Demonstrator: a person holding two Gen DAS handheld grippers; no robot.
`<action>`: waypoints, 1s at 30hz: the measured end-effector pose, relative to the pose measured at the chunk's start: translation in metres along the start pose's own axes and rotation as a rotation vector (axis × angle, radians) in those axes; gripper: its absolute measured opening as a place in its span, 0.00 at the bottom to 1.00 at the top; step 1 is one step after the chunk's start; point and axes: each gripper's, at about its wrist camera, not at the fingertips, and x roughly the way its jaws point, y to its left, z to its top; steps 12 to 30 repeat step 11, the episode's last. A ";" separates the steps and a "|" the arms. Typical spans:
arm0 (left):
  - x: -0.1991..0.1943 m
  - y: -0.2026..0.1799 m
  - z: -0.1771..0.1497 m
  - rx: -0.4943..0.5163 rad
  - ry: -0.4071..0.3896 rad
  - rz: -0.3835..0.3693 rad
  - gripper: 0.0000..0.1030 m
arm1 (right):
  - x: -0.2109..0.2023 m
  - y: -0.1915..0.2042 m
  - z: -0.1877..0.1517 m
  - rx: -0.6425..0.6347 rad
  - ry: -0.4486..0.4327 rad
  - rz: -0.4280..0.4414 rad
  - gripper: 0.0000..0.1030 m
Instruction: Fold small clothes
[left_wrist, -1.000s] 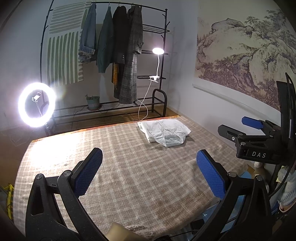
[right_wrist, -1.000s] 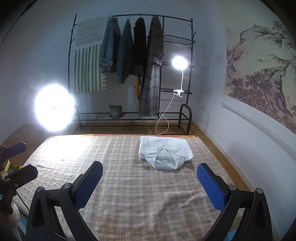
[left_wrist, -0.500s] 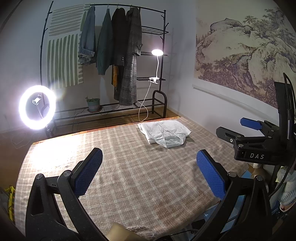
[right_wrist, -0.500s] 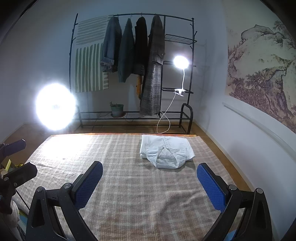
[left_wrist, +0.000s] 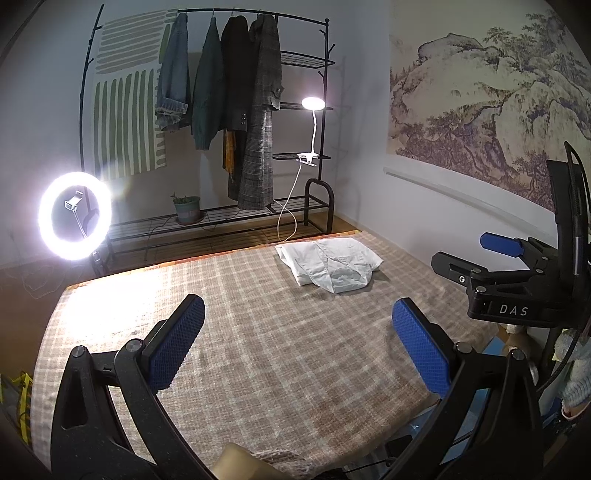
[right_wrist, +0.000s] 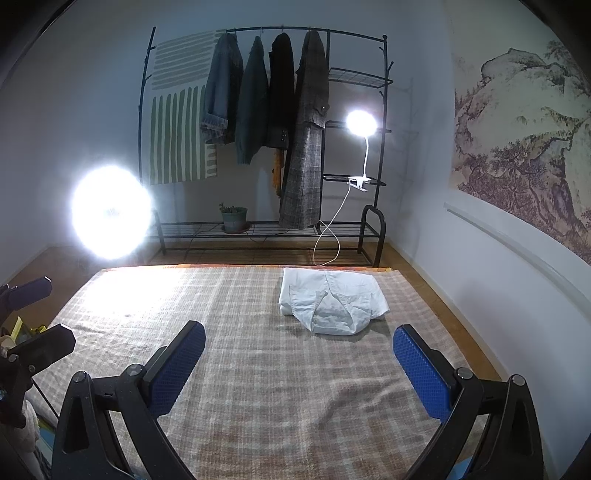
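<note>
A folded white cotton shirt (left_wrist: 330, 264) (right_wrist: 332, 302) lies flat on the beige-and-brown checked cloth covering the table (left_wrist: 258, 350) (right_wrist: 258, 369), close to the table's far edge and towards its right corner, with the collar side facing the near edge. The left hand-held gripper (left_wrist: 298, 343), black with blue textured pads (left_wrist: 177, 341), hovers above the near part of the table with its jaws spread wide and nothing between them; the shirt is well apart from it, further along the table. The right hand-held gripper (right_wrist: 300, 367) also hangs over the near part of the table, jaws just as wide and empty, and the shirt lies beyond its fingertips without touching them. In the left wrist view, the right hand-held gripper (left_wrist: 476, 254) shows off the table's right side, its body marked "DAS". In the right wrist view, the left hand-held gripper (right_wrist: 40, 314) shows at the table's left edge. Beyond the far edge of the table stands a black metal clothes rack (left_wrist: 207, 122) (right_wrist: 266, 140) holding several dark jackets and a checked coat. A glowing white ring light (left_wrist: 75, 216) (right_wrist: 110, 212) stands past the table's far left corner, and a white clip-on lamp (left_wrist: 313, 103) (right_wrist: 361, 122) shines from the rack. A mountain landscape mural (left_wrist: 487, 99) (right_wrist: 524, 140) covers the wall to the right of the table.
</note>
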 end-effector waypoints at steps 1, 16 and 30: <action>0.000 0.001 0.000 0.001 -0.002 0.000 1.00 | 0.000 0.000 -0.001 0.000 0.001 0.000 1.00; 0.004 0.018 0.001 0.015 0.001 -0.010 1.00 | 0.008 -0.005 -0.003 0.003 0.015 0.001 1.00; 0.004 0.018 0.001 0.015 0.001 -0.010 1.00 | 0.008 -0.005 -0.003 0.003 0.015 0.001 1.00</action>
